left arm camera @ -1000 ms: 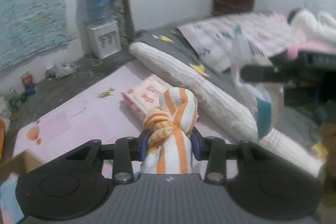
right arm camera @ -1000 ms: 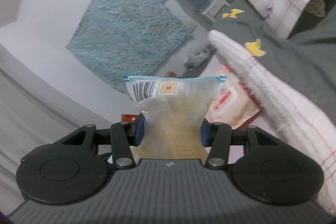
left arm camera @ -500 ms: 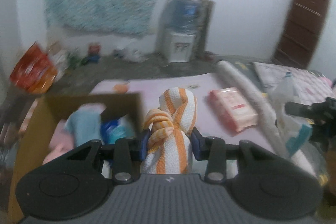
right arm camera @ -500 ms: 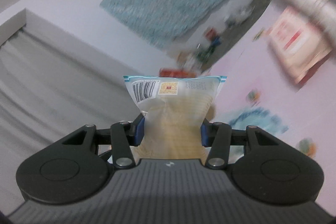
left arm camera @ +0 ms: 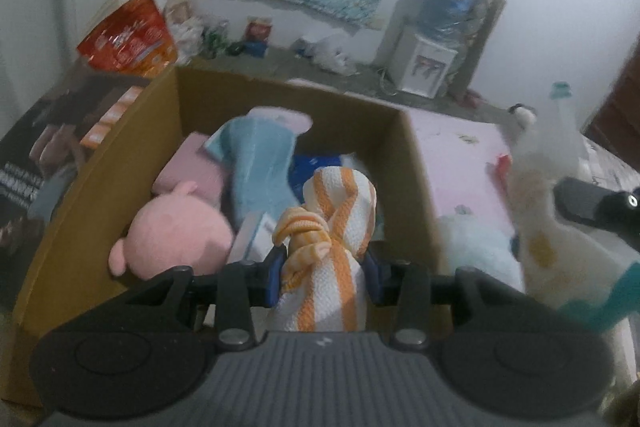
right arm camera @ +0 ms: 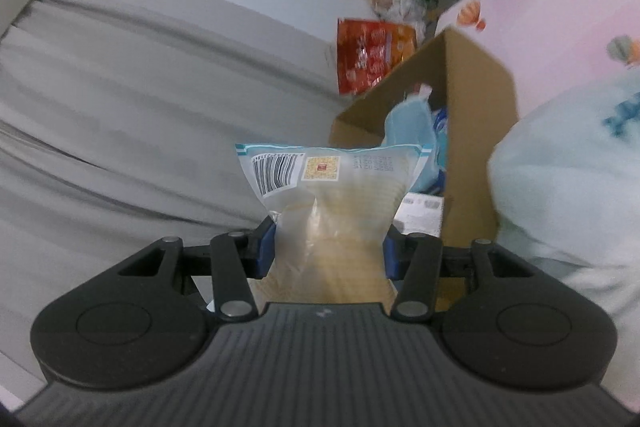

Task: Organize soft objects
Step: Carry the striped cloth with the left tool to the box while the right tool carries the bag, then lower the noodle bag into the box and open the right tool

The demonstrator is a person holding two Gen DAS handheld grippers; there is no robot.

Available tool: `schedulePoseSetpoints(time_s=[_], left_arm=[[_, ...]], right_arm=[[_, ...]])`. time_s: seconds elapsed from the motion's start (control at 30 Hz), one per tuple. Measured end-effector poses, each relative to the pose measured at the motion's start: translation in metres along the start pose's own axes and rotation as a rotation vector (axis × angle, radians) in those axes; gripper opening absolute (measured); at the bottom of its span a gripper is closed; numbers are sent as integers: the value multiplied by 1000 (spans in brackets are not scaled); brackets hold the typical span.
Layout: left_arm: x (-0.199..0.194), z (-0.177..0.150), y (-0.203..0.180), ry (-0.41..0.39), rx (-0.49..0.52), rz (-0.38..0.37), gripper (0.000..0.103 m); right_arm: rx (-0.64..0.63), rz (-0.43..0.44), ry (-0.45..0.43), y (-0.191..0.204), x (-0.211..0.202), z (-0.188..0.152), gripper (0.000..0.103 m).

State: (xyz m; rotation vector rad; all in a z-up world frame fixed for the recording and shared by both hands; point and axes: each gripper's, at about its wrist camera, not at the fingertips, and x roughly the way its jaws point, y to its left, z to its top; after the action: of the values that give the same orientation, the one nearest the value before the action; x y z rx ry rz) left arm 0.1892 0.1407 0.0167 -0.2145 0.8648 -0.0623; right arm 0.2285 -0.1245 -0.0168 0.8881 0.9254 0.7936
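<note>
My left gripper (left arm camera: 323, 273) is shut on a knotted orange-and-white striped cloth (left arm camera: 336, 227) and holds it above the near side of an open cardboard box (left arm camera: 416, 163). The box holds a pink plush toy (left arm camera: 176, 231), a light blue towel (left arm camera: 260, 163) and other soft things. My right gripper (right arm camera: 329, 251) is shut on a clear plastic packet (right arm camera: 332, 195) with a barcode, held left of the same box (right arm camera: 476, 99). The packet also shows at the right of the left wrist view (left arm camera: 560, 227).
A red snack bag (left arm camera: 128, 39) leans behind the box. A pink mat (left arm camera: 464, 163) lies to the box's right, with a pale blue soft item (left arm camera: 476, 247) on it. A water dispenser (left arm camera: 440, 39) stands by the back wall. Grey curtain (right arm camera: 120, 107) hangs at left.
Both grippers have swung left toward the cardboard box. The left gripper with the striped cloth is now over the box's opening. The right gripper's packet now faces the box.
</note>
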Motion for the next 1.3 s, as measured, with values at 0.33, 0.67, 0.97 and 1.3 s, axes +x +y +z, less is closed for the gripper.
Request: schedulePoseSetpoints(time_s=[0.33, 0.67, 0.97, 1.3], left_arm=[[36, -9, 12, 65, -17, 39, 41], [51, -16, 9, 100, -2, 41, 41], [48, -13, 12, 76, 4, 56, 42], [28, -6, 31, 4, -31, 102, 42]], right_arm=[[-31, -87, 85, -18, 49, 2, 64], [-181, -162, 110, -3, 53, -2, 84], [-263, -195, 82, 17, 48, 4, 102], [-244, -188, 99, 12, 61, 5, 102]])
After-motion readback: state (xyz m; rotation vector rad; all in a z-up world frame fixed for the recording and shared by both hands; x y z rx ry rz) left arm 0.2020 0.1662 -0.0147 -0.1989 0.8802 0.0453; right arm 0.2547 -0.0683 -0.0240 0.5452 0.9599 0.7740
